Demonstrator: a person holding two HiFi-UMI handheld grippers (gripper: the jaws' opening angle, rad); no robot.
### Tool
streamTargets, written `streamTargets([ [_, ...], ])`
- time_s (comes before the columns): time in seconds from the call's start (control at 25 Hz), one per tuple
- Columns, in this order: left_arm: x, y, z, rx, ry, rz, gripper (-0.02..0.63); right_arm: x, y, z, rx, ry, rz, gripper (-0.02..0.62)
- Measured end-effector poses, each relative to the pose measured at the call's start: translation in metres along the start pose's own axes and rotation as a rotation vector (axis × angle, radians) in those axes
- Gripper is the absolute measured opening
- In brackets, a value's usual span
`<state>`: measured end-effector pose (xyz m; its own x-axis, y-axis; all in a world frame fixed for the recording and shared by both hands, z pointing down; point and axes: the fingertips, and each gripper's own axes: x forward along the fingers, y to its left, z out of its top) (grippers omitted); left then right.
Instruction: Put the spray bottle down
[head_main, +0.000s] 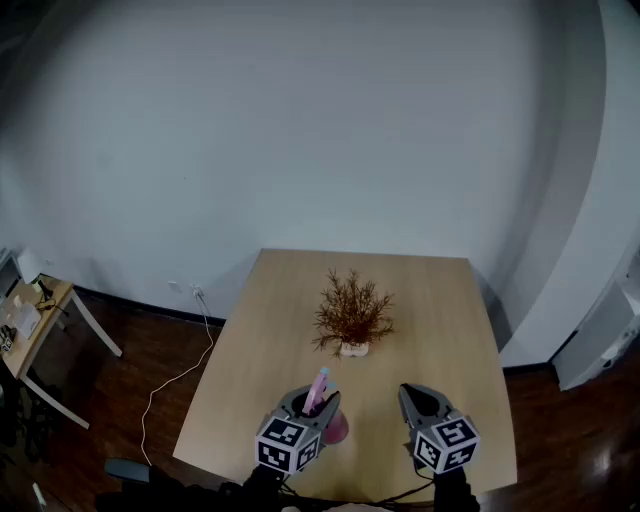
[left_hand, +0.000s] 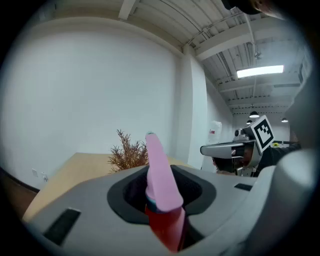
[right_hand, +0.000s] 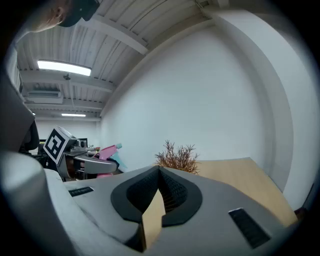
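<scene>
Left gripper (head_main: 313, 398) grips, right gripper (head_main: 413, 390) closed, both near level.

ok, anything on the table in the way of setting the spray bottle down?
Nothing visible. The left gripper holds the spray bottle over a bare part of the table, near its front edge. The dried plant stands farther back, mid-table, clear of the bottle. The right gripper is off to the side, shut and empty.

White wall (head_main: 300, 120), dark floor (head_main: 130, 335), pale wooden table (head_main: 440, 300), side desk (head_main: 45, 318) — perhaps cluttered — ceiling strip light (left_hand: 260, 71)
</scene>
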<state>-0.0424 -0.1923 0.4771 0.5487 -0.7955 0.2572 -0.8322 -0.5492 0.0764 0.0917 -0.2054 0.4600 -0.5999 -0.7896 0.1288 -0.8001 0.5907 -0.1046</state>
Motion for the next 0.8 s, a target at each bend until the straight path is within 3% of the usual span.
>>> streamTargets([
  [0.48,0.01,0.026,-0.029,0.005,0.062,0.051,0.138,0.012,0.005,-0.01,0.009,0.028,0.006,-0.028],
  [0.8,0.033,0.096,-0.049,0.069,0.119,0.141,0.138,0.018,0.005,-0.022,0.025,0.05,-0.02,-0.028],
])
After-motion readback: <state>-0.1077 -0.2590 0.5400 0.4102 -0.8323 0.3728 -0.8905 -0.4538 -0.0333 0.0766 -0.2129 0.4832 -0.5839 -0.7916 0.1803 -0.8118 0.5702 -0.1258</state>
